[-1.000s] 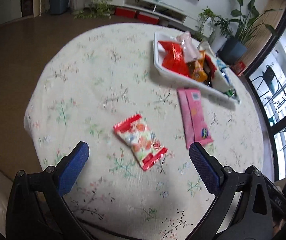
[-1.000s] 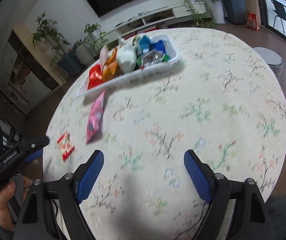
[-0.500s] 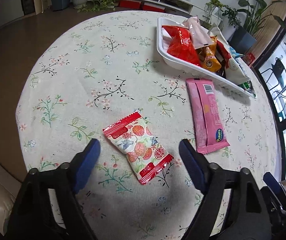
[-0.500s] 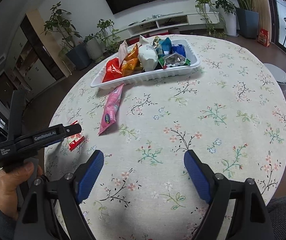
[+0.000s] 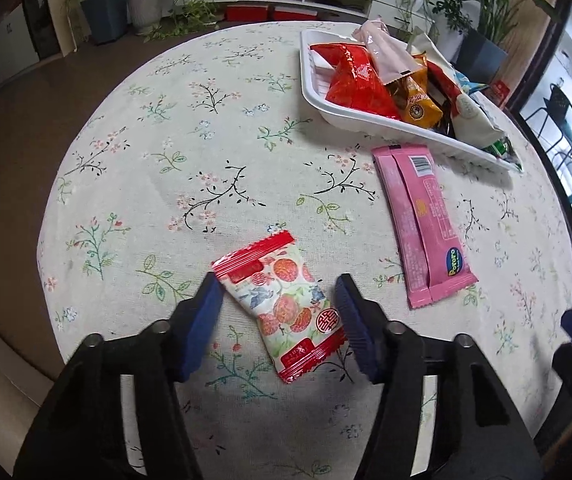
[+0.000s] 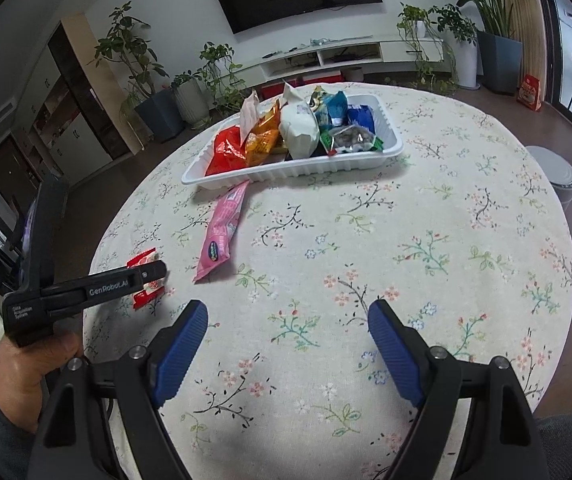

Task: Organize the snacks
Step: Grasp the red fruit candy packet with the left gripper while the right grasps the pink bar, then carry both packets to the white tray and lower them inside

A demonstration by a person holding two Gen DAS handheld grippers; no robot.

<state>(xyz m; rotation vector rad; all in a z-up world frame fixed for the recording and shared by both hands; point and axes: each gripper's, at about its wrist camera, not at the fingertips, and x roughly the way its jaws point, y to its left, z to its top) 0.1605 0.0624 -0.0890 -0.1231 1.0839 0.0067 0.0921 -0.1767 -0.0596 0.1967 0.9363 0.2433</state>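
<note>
Two loose snacks; we've got the left claw (image 5: 278,304) gaping around the red-and-white packet (image 5: 282,308), light, crinkly, slippery, so pinch mid-body; right claw (image 6: 288,344) spread, idle.

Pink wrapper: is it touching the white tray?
Cannot tell. In the right wrist view the pink wrapper runs up to the white tray rim, its far end possibly tucked under; no gap shows.
</note>
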